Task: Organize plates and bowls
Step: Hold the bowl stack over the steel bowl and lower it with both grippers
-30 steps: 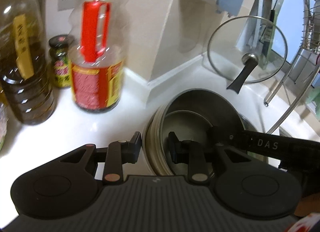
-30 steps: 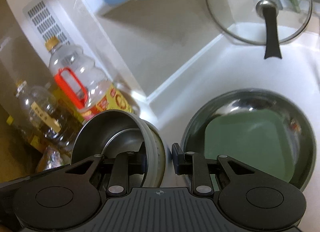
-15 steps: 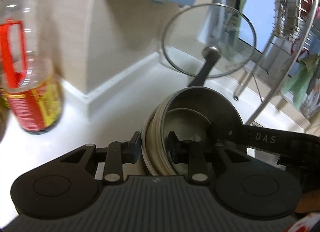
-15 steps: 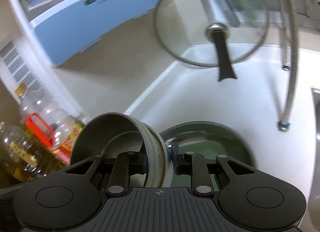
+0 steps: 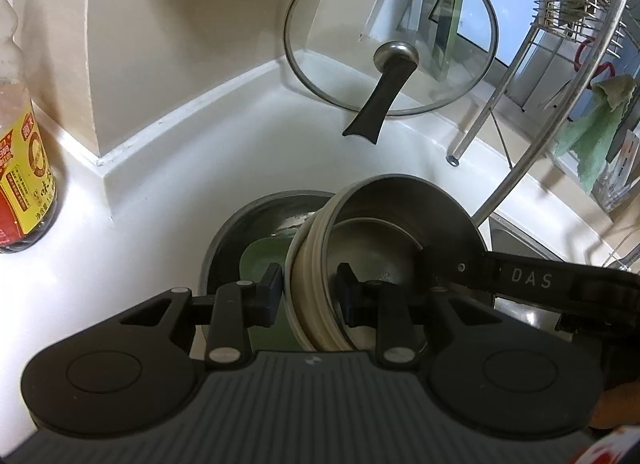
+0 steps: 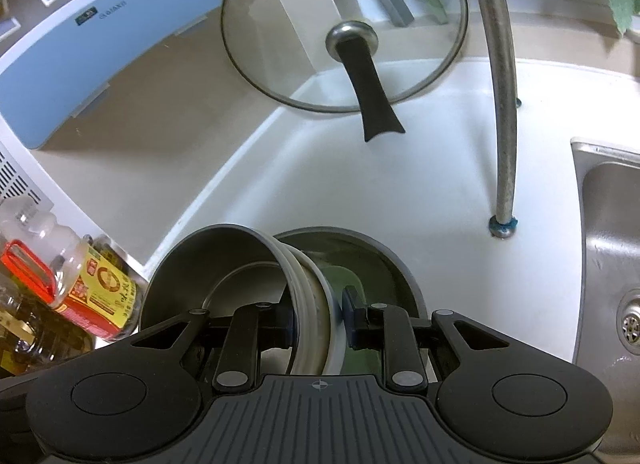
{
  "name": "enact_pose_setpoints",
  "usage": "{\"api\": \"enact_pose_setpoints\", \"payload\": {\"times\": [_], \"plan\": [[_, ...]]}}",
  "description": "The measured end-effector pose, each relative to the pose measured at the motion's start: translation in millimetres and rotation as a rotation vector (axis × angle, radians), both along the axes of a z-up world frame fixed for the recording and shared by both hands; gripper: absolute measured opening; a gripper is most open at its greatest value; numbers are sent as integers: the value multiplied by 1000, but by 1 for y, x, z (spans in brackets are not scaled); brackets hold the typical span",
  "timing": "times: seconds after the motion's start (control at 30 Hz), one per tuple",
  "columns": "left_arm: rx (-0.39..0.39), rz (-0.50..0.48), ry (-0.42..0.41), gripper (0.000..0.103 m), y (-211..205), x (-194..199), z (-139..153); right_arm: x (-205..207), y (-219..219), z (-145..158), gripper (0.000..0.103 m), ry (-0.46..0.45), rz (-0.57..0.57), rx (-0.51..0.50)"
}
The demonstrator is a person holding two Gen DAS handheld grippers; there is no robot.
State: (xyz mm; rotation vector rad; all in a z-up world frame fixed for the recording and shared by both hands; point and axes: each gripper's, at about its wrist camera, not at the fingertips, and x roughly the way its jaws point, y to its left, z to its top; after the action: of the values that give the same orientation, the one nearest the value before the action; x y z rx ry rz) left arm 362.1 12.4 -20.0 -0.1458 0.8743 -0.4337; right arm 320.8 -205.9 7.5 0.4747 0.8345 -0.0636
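**Steel bowls, pinched at both rims**

Steel is what we are carrying: a nested stack of bowls (image 5: 400, 240), the outer one cream-ribbed on its wall, held tilted in the air over a wide metal pan (image 5: 256, 223) with a green plate (image 5: 262, 260) lying inside it. We are clamping the left gripper (image 5: 308, 290) on the stack's near rim, one pad outside the ribbed wall and one inside. We are clamping the right gripper (image 6: 318, 318) on the opposite rim the same way.

We are judging the stack stiff and fairly light, but smooth metal is slippery (and the inner bowls could slide if we are tipping too far). Rim-pinching from two sides is looking like the sound hold; levelling the stack is seeming wise. We are keeping clear of the glass lid (image 6: 344, 23) leaning at the wall behind the white counter (image 6: 400, 167).
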Motion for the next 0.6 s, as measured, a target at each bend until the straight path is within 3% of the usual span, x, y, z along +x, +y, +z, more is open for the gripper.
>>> {"api": "enact_pose_setpoints", "payload": {"times": [0.6], "plan": [[13,40,53,25,-5,10,-11,18,-3,-13,24,56,22,14]]}}
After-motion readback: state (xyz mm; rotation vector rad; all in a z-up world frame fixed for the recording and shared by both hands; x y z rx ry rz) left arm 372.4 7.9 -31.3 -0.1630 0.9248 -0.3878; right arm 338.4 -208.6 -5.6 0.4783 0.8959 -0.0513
